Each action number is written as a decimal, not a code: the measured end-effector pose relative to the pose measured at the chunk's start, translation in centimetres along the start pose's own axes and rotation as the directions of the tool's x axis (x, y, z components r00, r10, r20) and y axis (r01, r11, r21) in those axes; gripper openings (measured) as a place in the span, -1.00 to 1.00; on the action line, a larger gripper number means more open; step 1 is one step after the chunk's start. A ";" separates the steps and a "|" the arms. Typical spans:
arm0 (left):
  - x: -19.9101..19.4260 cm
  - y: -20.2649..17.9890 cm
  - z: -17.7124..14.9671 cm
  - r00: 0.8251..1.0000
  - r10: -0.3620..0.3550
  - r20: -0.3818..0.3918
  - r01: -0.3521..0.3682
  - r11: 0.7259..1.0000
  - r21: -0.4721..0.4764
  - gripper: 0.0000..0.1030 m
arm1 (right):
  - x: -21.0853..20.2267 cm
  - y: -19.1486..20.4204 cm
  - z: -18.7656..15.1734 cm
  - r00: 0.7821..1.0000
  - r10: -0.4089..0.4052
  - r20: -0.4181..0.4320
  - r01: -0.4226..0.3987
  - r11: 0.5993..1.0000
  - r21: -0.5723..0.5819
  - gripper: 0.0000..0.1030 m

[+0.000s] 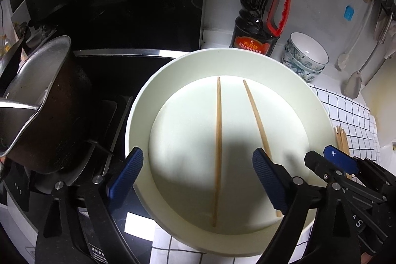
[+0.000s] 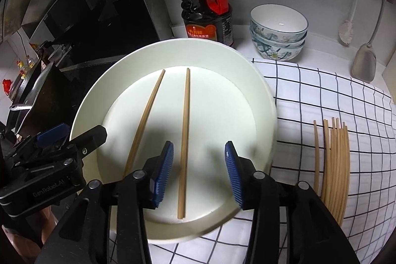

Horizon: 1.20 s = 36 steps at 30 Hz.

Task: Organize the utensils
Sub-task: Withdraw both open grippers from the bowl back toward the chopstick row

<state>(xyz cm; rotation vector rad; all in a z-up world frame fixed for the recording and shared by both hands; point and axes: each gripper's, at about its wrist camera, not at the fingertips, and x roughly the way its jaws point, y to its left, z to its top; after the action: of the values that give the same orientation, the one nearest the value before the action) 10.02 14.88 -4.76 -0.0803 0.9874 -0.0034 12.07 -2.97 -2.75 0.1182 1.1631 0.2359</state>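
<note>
The left gripper (image 1: pixel 198 177) gapes wide and empty above one chopstick (image 1: pixel 217 152); the right gripper (image 2: pixel 199 172), partly open, straddles the other chopstick (image 2: pixel 184 140) without touching. Both lie apart in the white plate (image 2: pixel 259 90) near the counter's stove-side edge; spare chopsticks (image 2: pixel 334 165) rest beyond the plate's rim on the checked cloth (image 2: pixel 321 95).

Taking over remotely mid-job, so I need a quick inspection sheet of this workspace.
Surface: checked cloth on a white counter.
Job's things: two chopsticks lie apart in the white plate; chopstick bundle on the cloth beside it.
Clutter: soy sauce bottle, stacked bowls.
Grippers: left gripper and right gripper open, holding nothing, above the plate.
Cables: nothing seen.
Surroundings: pot on a stove, hanging spatula.
</note>
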 end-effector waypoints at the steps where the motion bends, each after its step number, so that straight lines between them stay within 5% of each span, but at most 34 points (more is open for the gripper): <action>1: -0.1 -0.1 0.0 1.000 0.000 0.001 0.000 1.000 -0.002 0.75 | -0.2 -0.1 -0.1 1.000 0.000 0.001 0.000 1.000 -0.001 -0.15; 36: -4.0 -12.5 -4.8 0.997 -0.080 0.001 0.079 0.991 0.105 0.84 | -8.2 -11.5 -7.1 0.997 -0.066 0.041 0.059 0.988 0.139 -0.03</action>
<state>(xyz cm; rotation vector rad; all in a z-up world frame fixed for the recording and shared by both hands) 4.21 2.21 -3.18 -0.0233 0.9762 -0.1277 3.91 -16.31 -0.69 0.2075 1.1354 0.0965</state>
